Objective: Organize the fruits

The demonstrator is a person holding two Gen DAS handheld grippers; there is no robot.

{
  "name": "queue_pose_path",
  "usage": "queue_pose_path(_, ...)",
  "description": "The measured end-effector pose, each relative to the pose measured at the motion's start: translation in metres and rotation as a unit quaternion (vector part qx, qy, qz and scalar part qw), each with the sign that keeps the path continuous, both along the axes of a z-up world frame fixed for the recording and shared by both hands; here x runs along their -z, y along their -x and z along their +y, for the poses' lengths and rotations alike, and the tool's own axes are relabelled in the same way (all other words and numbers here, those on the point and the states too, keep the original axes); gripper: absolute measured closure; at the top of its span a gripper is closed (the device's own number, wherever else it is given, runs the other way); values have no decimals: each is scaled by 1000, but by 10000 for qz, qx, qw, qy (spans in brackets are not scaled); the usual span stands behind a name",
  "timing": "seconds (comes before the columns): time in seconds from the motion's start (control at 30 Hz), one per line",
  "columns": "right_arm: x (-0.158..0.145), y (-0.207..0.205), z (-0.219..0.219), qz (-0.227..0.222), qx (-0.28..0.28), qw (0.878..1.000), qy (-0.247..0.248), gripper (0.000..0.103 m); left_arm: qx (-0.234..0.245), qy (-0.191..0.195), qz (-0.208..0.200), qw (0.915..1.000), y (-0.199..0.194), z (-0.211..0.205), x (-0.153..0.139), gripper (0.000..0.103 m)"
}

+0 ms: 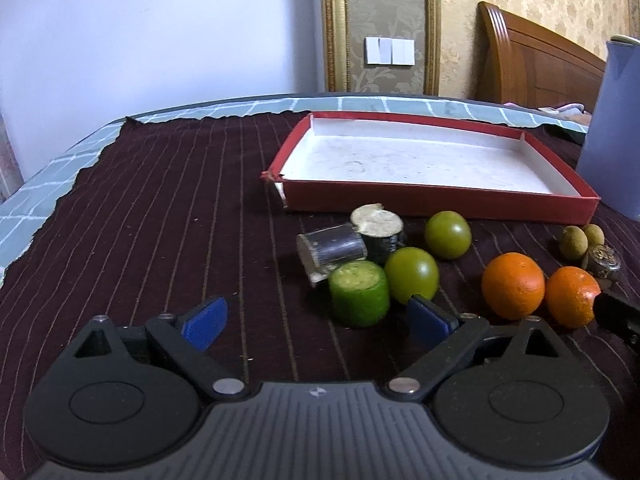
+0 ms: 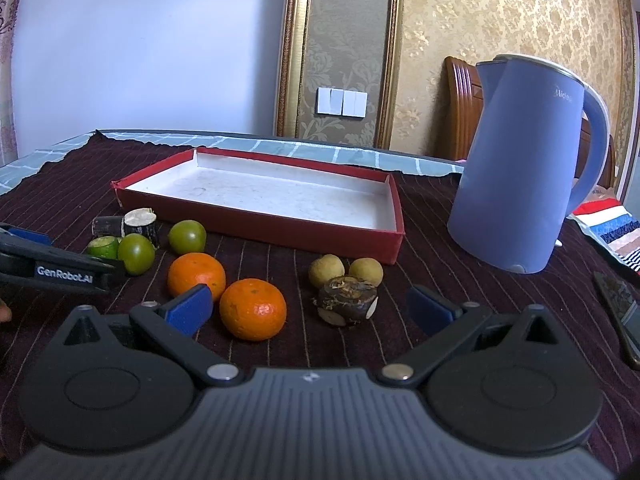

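Still empty, the red tray point(image 2: 260, 220) lies at the far side of the surface point(image 1: 160, 220), and none of the fruit has gone into it. Sorting looks to be at its very start. The left gripper point(image 1: 316, 320) hovers low over the near edge with its jaws spread wide and nothing pinched; a cut green piece point(image 1: 359, 294) sits just ahead, between the blue pads, with a whole green fruit point(image 1: 412, 274) touching it on the right. A second green fruit point(image 1: 448, 234) and two dark stalk sections point(image 1: 360, 240) lie a little farther off, near the tray's front wall. The right gripper point(image 2: 308, 310) also stands open and empty. Before it are two oranges point(image 2: 224, 292), side by side, a brown husked piece point(image 2: 348, 300) to their right, and two small tan fruits point(image 2: 346, 270) just beyond that. A blue kettle point(image 2: 524, 168) stands at the far right, clear of the fruit. The likely next move is a short advance by either gripper, then a gentle closing on the nearest round fruit. Each piece sits close to its neighbours, so the jaws would need to straddle one without nudging the others, then lift it over the tray's low rim.
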State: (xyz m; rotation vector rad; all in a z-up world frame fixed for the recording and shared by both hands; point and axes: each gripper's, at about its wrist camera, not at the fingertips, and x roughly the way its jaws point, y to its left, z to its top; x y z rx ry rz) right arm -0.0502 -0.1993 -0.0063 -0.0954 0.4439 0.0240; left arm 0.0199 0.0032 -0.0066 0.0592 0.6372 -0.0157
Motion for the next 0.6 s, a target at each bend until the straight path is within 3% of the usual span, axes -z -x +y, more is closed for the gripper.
queue_pose_path(0.6,1,0,7,-11,-107,9999,72,0,-144,-36,127,9998,-6,-1,2,6)
